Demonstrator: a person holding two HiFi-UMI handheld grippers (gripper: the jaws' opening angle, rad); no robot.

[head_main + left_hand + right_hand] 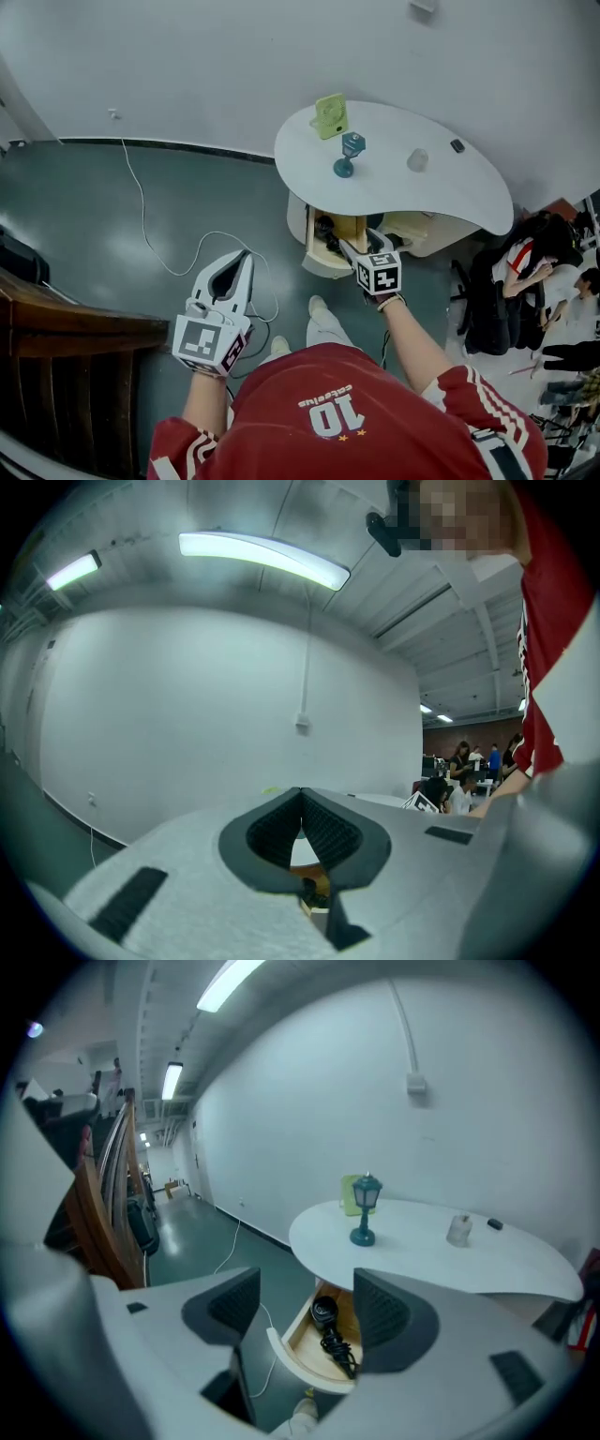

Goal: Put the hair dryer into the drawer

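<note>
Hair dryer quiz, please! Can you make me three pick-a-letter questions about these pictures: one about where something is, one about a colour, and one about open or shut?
1. Where is the hair dryer?
A. on top of the table
B. inside the drawer
C. between the jaws of the right gripper

2. What colour is the little lamp on the table?
A. blue-green
B. red
C. yellow

3. How do the right gripper's jaws stand?
A. shut on the hair dryer
B. shut tight on nothing
C. apart, gripping nothing

Answers:
1 B: the black dryer and its cord lie in the open wooden drawer under the table.
2 A: the right gripper view shows the lamp blue-green from top to foot.
3 C: that view shows a wide gap between the jaws, with nothing in it.
</note>
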